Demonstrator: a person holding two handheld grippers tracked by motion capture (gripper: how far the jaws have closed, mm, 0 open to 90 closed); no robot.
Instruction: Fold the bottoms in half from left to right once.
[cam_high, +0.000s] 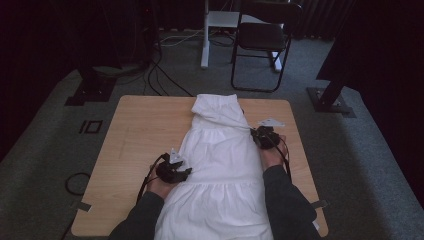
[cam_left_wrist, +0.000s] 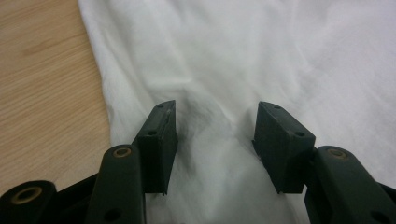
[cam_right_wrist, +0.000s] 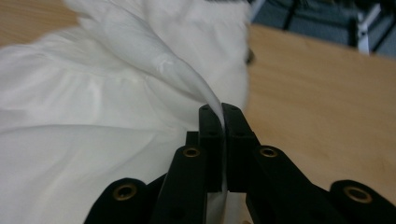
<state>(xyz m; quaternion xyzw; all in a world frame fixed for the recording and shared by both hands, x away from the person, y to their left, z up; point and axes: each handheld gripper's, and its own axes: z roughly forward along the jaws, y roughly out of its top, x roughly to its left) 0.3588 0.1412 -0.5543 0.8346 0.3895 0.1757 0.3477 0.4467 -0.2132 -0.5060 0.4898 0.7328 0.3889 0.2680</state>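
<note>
A white garment (cam_high: 220, 165) lies lengthwise down the middle of the wooden table (cam_high: 140, 130), its narrow end far from me. My left gripper (cam_high: 187, 172) rests on the garment's left edge. In the left gripper view its jaws (cam_left_wrist: 217, 116) stand apart, with a low ridge of white cloth (cam_left_wrist: 219, 154) between them that they do not pinch. My right gripper (cam_high: 255, 133) is at the garment's right side, near the narrow end. In the right gripper view it (cam_right_wrist: 223, 109) is shut on a thin fold of the cloth (cam_right_wrist: 154, 65), which rises taut from the jaws.
Bare wood shows on both sides of the garment (cam_high: 295, 150). Beyond the table, on grey carpet, stand a black folding chair (cam_high: 262, 37), a white desk leg (cam_high: 204, 45), loose cables (cam_high: 160, 75) and two black stand bases (cam_high: 90, 90) (cam_high: 330, 102).
</note>
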